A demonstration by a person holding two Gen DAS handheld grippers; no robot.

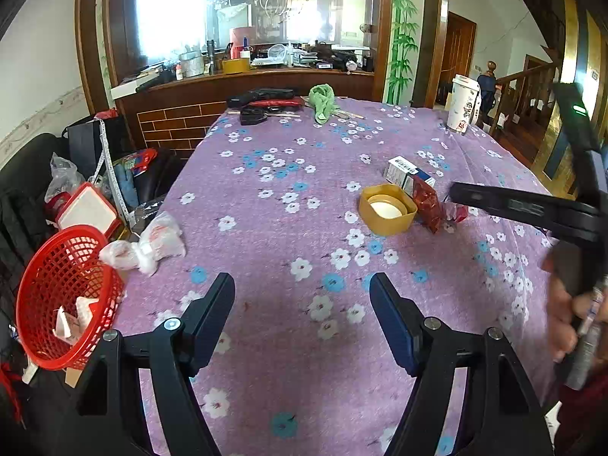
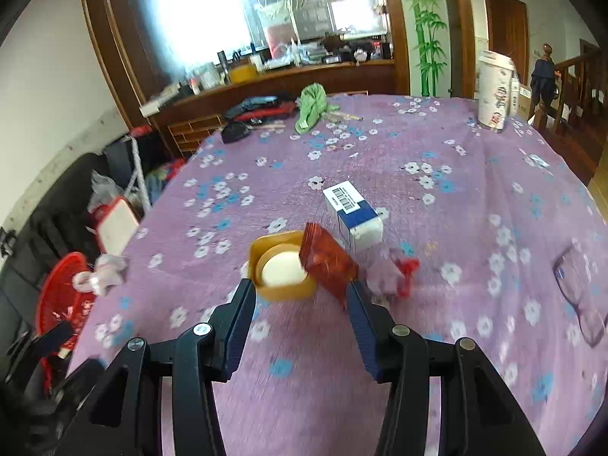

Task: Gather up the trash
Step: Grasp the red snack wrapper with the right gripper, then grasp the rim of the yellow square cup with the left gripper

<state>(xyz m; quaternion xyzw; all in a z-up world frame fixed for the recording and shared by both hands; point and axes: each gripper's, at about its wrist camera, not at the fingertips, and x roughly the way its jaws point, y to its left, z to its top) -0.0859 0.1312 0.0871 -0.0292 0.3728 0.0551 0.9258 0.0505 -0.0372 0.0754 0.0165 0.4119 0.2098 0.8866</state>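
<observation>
Left wrist view: the left gripper [image 1: 302, 285] hangs over the flowered tablecloth [image 1: 304, 197] with jaws wide and nothing between them. To the left of the jaws, at the table edge, a red mesh basket [image 1: 38, 304] holds a few crumpled paper scraps; the rest of it looks unfilled, so collection is judged as begun, not finished. A crumpled white plastic bag [image 1: 152, 243] lies on the cloth just beside the basket rim, ahead and left of the left jaw, still to be collected. Ahead and right of the jaws stand a yellow tub [image 1: 387, 211], a red wrapper [image 1: 429, 205] touching it, and a blue-and-white carton [image 1: 404, 171] behind. The right gripper enters from the right edge, near the wrapper.

Right wrist view: the right gripper [image 2: 300, 292] has jaws wide and empty. The yellow tub [image 2: 283, 266] sits directly ahead of the jaw tips, nearer the left jaw; it contains a white round disc, whether lid or contents cannot be told. The red wrapper [image 2: 328, 264] leans on the tub's right rim, just ahead of the right jaw. A clear-and-red wrapper [image 2: 391, 273] lies right of that jaw, the carton [image 2: 353, 216] beyond. The basket [image 2: 62, 296] is well apart, far left. Remaining: wrappers, bag, probably carton.
</observation>
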